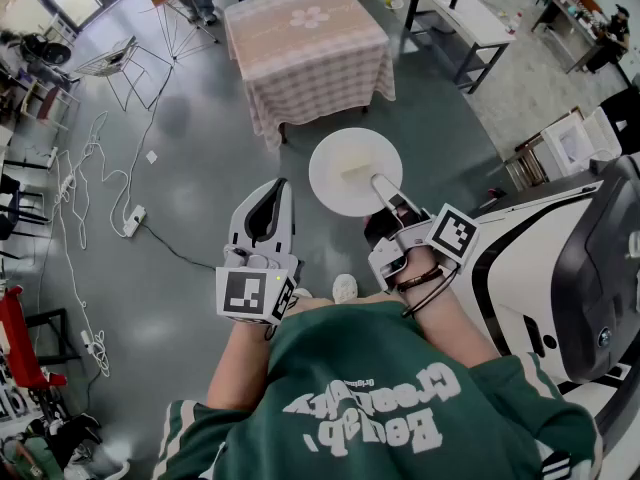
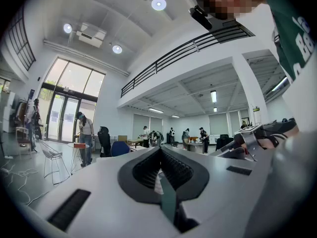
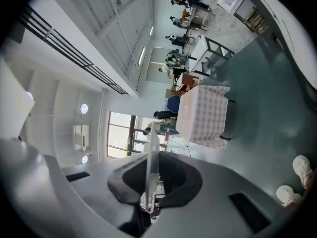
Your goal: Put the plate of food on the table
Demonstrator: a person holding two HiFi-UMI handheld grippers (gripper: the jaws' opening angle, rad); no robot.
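Note:
My right gripper (image 1: 386,192) is shut on the near rim of a white plate (image 1: 352,171), which it holds level above the grey floor. A pale piece of food (image 1: 357,171) lies on the plate. In the right gripper view the plate (image 3: 151,150) shows edge-on as a thin white blade pinched in my right gripper (image 3: 148,185). The table (image 1: 300,58) with the checked cloth stands ahead, a few steps beyond the plate; the right gripper view shows this table (image 3: 205,115) too. My left gripper (image 1: 272,194) is beside the plate, to its left, shut and empty (image 2: 161,177).
A big white and black machine (image 1: 560,258) stands close on the right. A white bench (image 1: 460,13) is at the back right. Cables (image 1: 100,188) and a wire chair (image 1: 115,63) lie to the left. People stand far off in the hall.

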